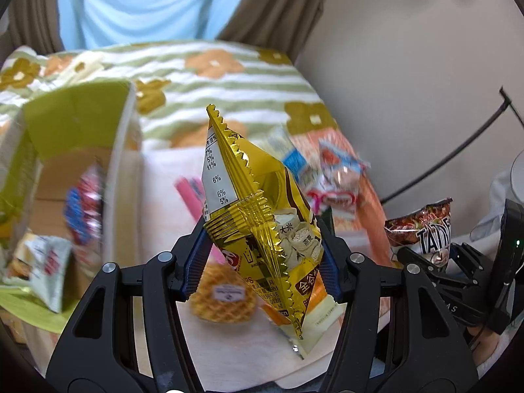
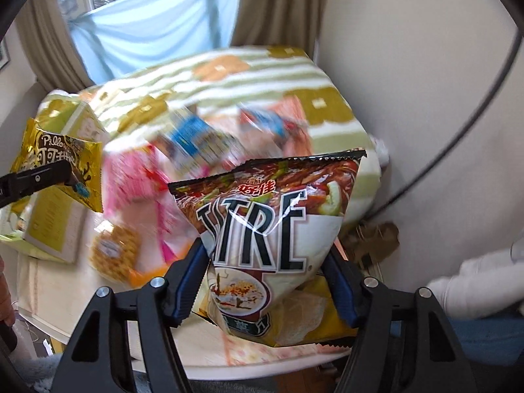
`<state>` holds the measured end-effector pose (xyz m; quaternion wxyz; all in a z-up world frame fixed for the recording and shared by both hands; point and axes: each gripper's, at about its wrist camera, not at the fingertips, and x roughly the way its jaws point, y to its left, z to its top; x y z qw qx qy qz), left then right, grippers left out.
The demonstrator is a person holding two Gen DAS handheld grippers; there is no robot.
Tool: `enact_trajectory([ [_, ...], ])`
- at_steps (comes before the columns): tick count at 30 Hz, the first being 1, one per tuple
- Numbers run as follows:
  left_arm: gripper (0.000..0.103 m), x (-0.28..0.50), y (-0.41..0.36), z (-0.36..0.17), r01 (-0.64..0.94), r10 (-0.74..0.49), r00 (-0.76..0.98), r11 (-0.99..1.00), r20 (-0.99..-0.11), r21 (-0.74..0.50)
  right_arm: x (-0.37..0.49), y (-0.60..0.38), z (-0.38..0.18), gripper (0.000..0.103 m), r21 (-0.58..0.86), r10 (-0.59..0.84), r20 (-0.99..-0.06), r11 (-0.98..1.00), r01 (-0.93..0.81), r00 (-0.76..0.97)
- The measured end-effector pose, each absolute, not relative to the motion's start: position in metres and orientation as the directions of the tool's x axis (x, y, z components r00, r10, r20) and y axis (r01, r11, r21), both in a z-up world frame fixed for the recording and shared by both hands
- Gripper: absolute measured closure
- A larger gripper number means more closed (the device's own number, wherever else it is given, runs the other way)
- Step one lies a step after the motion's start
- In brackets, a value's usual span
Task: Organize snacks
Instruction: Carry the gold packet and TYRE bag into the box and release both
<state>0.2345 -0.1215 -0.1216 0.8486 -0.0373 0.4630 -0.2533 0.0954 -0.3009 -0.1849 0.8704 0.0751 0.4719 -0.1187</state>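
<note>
Nearest the lens, we see the right claw (image 2: 265, 281) clamped on a brown-and-white snack bag (image 2: 271, 229), lifted clear of the bench (image 2: 229, 357). We note the left claw (image 1: 262, 262) gripping a gold snack packet (image 1: 258, 229), upright, also off the bench. We record a green-lined cardboard box (image 1: 82, 124) at left holding several packets. A round waffle (image 1: 222, 298) lies on the bench below the gold packet; loose wrapped snacks (image 1: 334, 177) sit behind.

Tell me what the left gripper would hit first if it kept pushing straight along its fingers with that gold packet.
Probably the round waffle snack on the white tabletop, just beyond the left gripper and its gold packet; depth is hard to judge.
</note>
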Motion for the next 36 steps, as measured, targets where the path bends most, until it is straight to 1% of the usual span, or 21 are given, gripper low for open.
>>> enact_trajectory([
  [4,0.048,0.245,-0.082,-0.097,0.365,-0.454,0.501,0.883,-0.737,-0.296,0.120,-0.274,-0.158,0.039,0.038,-0.097,-0.802,0.976,0.212,0.589],
  [8,0.048,0.259,-0.034,-0.077,0.323,-0.419,0.557,0.905,-0.717,-0.278,0.147,-0.239,-0.138,0.039,0.080,-0.021,-0.770,0.989,0.128,0.638],
  [11,0.048,0.270,0.000,-0.067,0.290,-0.391,0.584,0.919,-0.711,-0.267,0.170,-0.207,-0.125,0.039,0.101,0.037,-0.748,0.993,0.059,0.663],
  [16,0.048,0.300,0.058,-0.063,0.248,-0.353,0.595,0.935,-0.722,-0.253,0.204,-0.160,-0.109,0.039,0.149,0.115,-0.724,0.989,-0.008,0.680],
  [21,0.048,0.329,0.101,-0.074,0.240,-0.346,0.578,0.938,-0.739,-0.251,0.239,-0.112,-0.103,0.039,0.156,0.144,-0.711,0.987,-0.045,0.689],
  [25,0.048,0.355,0.126,-0.091,0.251,-0.337,0.546,0.939,-0.767,-0.235,0.271,-0.076,-0.109,0.039,0.176,0.168,-0.717,0.983,-0.057,0.676],
  [32,0.048,0.393,0.136,-0.125,0.296,-0.307,0.473,0.938,-0.826,-0.180,0.305,-0.036,-0.132,0.039,0.202,0.164,-0.745,0.979,-0.015,0.646],
  [36,0.048,0.410,0.131,-0.143,0.316,-0.309,0.439,0.932,-0.843,-0.177,0.313,-0.028,-0.143,0.039,0.205,0.154,-0.772,0.979,0.011,0.617],
])
